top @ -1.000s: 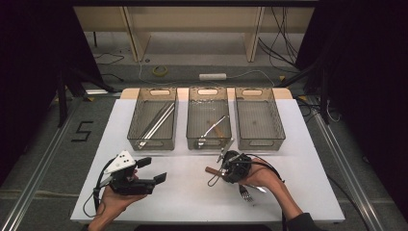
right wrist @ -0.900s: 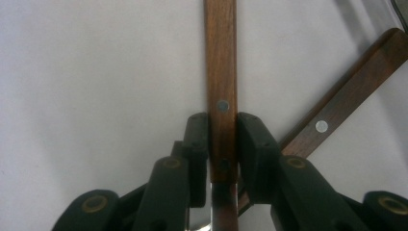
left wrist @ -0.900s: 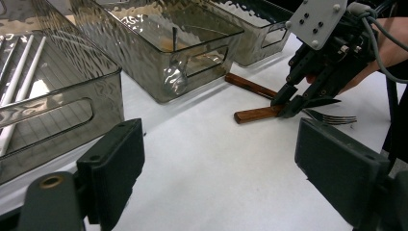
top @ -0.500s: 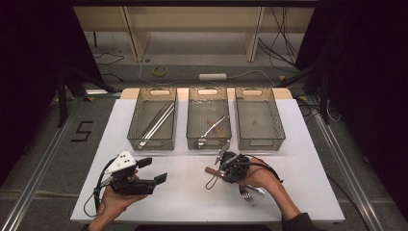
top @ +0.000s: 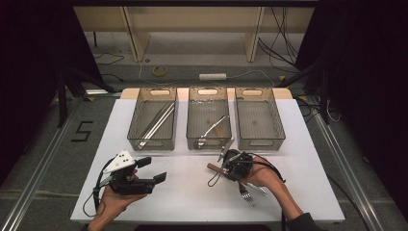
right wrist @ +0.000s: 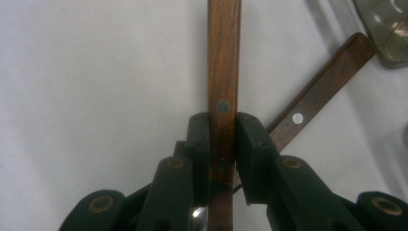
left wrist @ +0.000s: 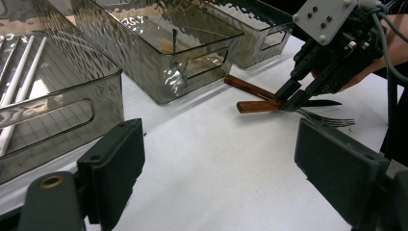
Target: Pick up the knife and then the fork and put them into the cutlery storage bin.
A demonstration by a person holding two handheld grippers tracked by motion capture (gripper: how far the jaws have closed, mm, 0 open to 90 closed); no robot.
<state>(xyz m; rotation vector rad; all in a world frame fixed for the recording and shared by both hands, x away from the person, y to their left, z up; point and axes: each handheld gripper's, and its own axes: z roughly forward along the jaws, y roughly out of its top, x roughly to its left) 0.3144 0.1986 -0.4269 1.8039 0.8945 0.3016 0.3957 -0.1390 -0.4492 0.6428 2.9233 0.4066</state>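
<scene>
**Wooden-handled knife being gripped for sorting**

While lying flat on the white table (top: pixel 183 202) just in front of the middle bin (top: pixel 208 139), the wooden-handled knife (right wrist: pixel 223 72) is being pinched across its handle by the right gripper (right wrist: pixel 222 139), jaws clenched on the wood, probably so the blade trails clear. A second wooden handle (right wrist: pixel 321 84) and a fork (left wrist: pixel 327 119) are lying just beside it. Well apart, the left gripper (left wrist: pixel 221 159) is waiting with jaws spread and nothing between them.
</scene>
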